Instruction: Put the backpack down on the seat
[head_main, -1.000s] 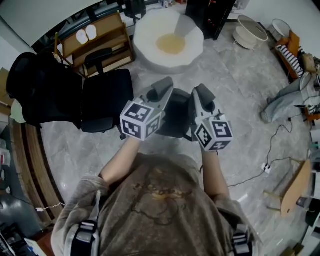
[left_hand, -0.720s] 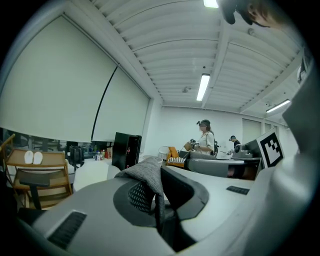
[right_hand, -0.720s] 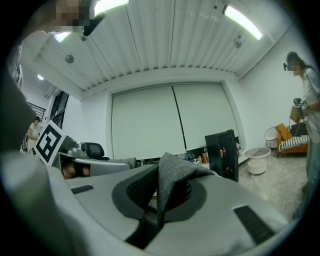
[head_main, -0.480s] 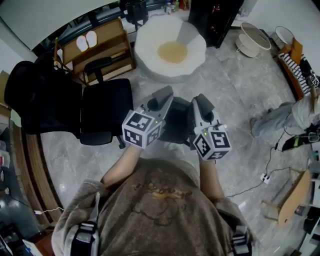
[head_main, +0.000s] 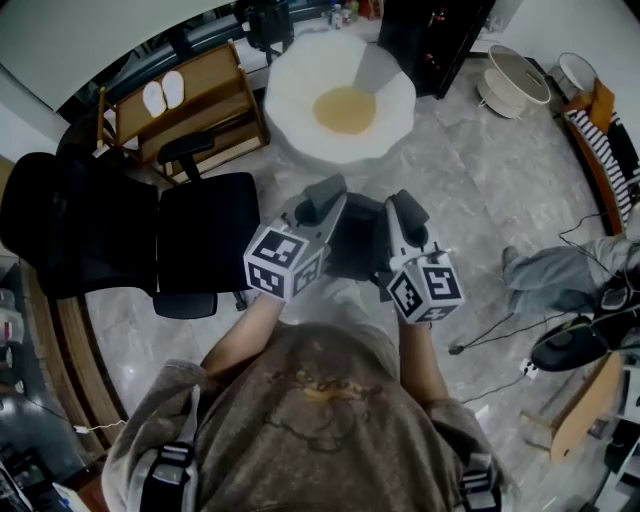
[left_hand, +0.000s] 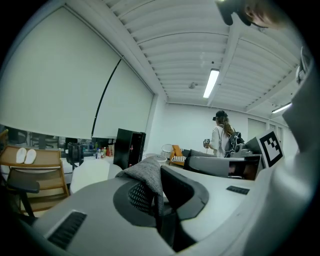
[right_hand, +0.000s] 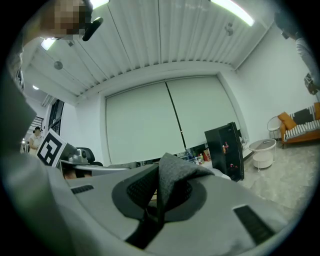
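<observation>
head view: backpack (head_main: 355, 238) hangs between both grippers above the floor, right of the black office chair (head_main: 208, 232)
left hand-held gripper (head_main: 322, 192): pinching grey fabric (left_hand: 146, 172) of the backpack
right hand-held gripper (head_main: 404, 207): pinching the same fabric
white round seat (head_main: 290, 75): yellow cushion (head_main: 344, 108) inside
left gripper view only: person (left_hand: 220, 140) standing far off
vs earlier: office chair further left in frame

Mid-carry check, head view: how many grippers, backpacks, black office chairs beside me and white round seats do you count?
Grippers: 2 (left gripper, right gripper), both shut on the backpack
Backpack: 1
Office chair: 1
White round seat: 1
Total: 5
</observation>
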